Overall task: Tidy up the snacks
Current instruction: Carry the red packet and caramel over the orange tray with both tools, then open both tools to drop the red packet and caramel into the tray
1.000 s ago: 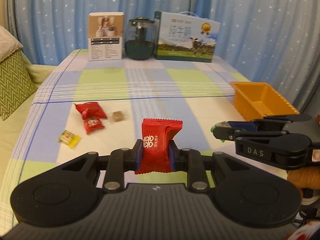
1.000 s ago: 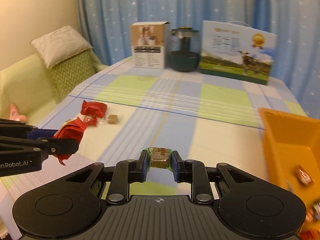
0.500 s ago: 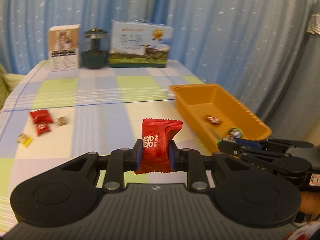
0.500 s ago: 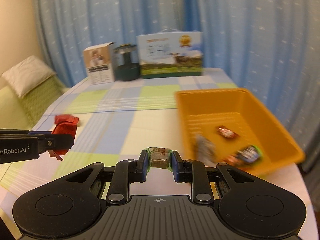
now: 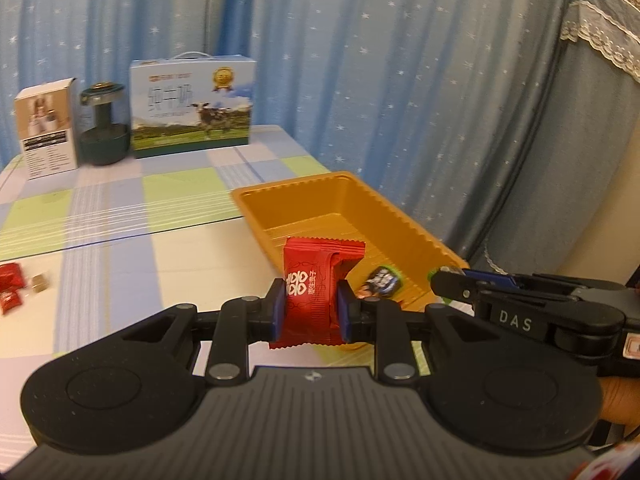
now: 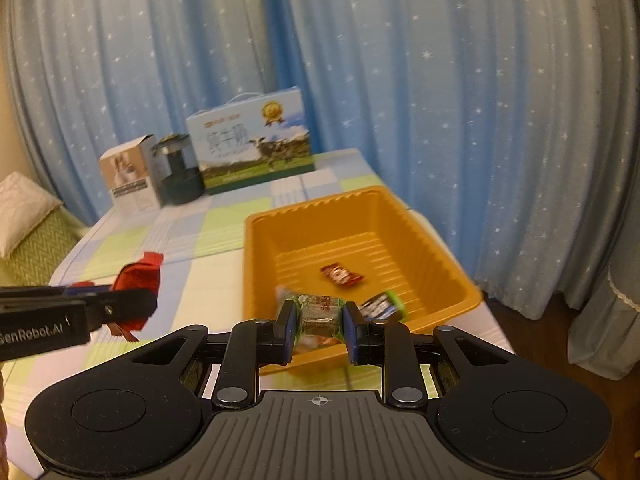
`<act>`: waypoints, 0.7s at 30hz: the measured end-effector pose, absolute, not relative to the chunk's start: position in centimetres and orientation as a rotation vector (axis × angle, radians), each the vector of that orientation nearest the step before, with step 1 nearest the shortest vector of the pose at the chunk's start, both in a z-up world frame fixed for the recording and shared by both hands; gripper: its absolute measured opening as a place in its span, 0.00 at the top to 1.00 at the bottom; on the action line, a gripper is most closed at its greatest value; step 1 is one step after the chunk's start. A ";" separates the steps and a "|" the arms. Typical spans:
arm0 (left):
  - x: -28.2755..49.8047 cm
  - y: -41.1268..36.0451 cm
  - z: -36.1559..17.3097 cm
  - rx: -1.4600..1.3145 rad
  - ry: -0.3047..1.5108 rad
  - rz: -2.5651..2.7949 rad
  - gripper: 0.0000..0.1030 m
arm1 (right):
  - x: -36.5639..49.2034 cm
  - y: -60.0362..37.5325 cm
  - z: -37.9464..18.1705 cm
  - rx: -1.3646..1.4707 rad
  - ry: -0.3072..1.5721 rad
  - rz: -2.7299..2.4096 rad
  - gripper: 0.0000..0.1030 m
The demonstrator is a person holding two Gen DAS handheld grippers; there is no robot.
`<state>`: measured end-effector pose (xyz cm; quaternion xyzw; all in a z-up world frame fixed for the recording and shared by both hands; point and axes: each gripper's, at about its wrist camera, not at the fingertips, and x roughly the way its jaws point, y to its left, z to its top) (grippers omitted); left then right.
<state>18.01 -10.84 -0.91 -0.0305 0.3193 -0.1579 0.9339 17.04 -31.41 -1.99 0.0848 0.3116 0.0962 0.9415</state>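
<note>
My left gripper (image 5: 311,308) is shut on a red snack packet (image 5: 316,284) and holds it just left of the orange tray's (image 5: 320,188) near end. My right gripper (image 6: 319,326) is shut on a small green-wrapped candy (image 6: 320,316) over the near rim of the orange tray (image 6: 400,216). Inside the tray lie a red-wrapped candy (image 6: 341,275) and a dark blue-and-green candy (image 6: 382,305). In the right wrist view, the left gripper (image 6: 120,312) shows at the left with the red packet (image 6: 138,280).
Loose red candies (image 5: 10,288) and a brown cube (image 5: 39,282) lie on the checked tablecloth at far left. A milk carton box (image 5: 192,116), a dark green jar (image 5: 104,136) and a white box (image 5: 46,132) stand at the table's back edge. Blue curtains hang behind.
Both grippers have swung right toward the orange tray with their snacks still held. The tray now sits closer and more central in both views.
</note>
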 end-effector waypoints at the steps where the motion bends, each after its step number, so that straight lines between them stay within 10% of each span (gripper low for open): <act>1: 18.3 -11.3 -0.9 -0.058 0.654 -0.329 0.77 | 17.3 -31.7 -1.9 0.170 0.633 0.192 0.76; 21: 25.0 -17.5 -4.3 -0.016 0.721 -0.404 0.77 | 23.1 -36.9 -3.7 0.200 0.632 0.148 0.76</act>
